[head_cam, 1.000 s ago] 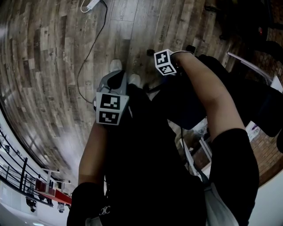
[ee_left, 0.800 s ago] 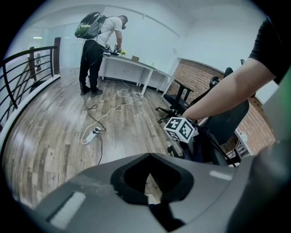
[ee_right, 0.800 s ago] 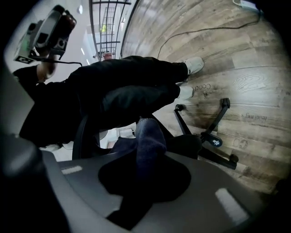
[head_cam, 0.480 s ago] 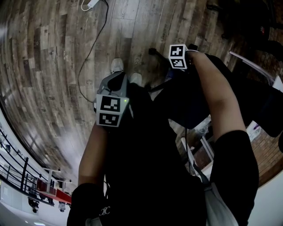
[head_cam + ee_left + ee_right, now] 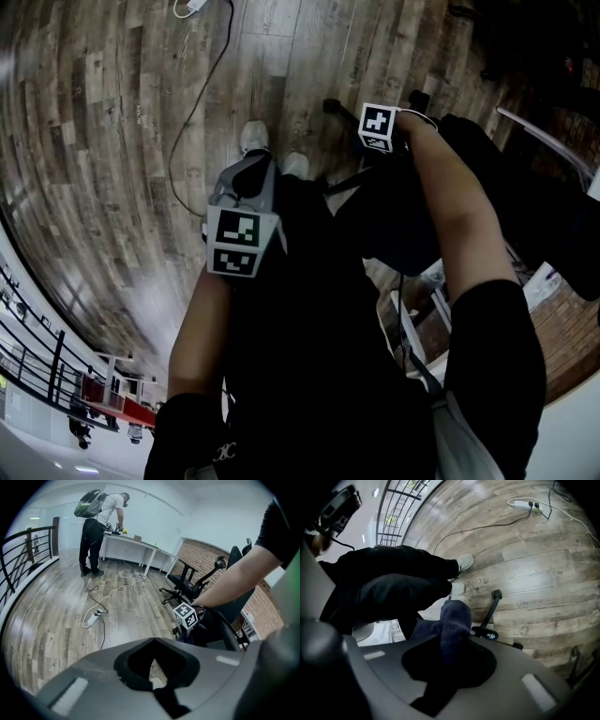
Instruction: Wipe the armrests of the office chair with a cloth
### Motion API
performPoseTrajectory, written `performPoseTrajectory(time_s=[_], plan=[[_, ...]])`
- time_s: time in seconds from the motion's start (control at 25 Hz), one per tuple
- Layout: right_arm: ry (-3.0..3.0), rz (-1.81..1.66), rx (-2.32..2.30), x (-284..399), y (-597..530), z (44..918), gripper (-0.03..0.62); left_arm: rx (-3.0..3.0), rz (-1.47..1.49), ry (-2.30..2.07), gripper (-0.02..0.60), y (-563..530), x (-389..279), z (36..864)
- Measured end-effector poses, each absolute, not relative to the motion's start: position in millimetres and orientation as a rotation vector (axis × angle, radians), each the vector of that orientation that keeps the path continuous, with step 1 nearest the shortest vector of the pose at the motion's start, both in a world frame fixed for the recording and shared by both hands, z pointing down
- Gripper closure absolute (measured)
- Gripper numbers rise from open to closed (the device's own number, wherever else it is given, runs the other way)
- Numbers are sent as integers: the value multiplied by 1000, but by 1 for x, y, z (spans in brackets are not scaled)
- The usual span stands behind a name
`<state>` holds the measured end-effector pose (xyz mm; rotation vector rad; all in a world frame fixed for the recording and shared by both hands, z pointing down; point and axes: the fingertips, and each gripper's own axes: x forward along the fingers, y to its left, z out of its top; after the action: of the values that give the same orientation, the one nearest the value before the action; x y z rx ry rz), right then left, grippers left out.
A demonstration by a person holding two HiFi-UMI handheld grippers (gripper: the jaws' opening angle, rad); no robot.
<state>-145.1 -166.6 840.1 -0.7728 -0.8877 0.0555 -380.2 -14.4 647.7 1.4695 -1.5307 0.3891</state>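
Observation:
The black office chair (image 5: 511, 192) stands to my right; in the left gripper view its dark back and seat (image 5: 228, 620) sit just behind the right hand. My right gripper (image 5: 378, 128) is held out over the chair's near side, shut on a dark blue cloth (image 5: 453, 617) that hangs out past the jaws (image 5: 449, 654). The cloth itself is hidden in the head view. No armrest shows clearly in these frames. My left gripper (image 5: 246, 180) hangs low in front of my body, above my white shoes (image 5: 255, 138). It looks shut (image 5: 157, 682) with nothing in it.
A white power strip (image 5: 93, 618) and its cable trail across the wooden floor. A chair base leg with a caster (image 5: 492, 603) lies under the cloth. More office chairs (image 5: 189, 581) stand by a brick wall. Another person (image 5: 99, 524) bends over a white desk. A black railing (image 5: 26, 550) runs on the left.
My right gripper has moved up and to the right in the head view, farther out over the chair. The left gripper has stayed almost where it was.

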Motion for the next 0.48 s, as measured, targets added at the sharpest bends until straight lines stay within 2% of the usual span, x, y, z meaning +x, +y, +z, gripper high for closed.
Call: performPoseTrajectory(time_s=[0.24,0.48], plan=[[-860,82,-853,-143,-140,851,523,1471,389,-1513,578,-9,-377,659],[-720,126,-982,-136,-115,815,523,1483,382,-1506,578,-6,-374,653]])
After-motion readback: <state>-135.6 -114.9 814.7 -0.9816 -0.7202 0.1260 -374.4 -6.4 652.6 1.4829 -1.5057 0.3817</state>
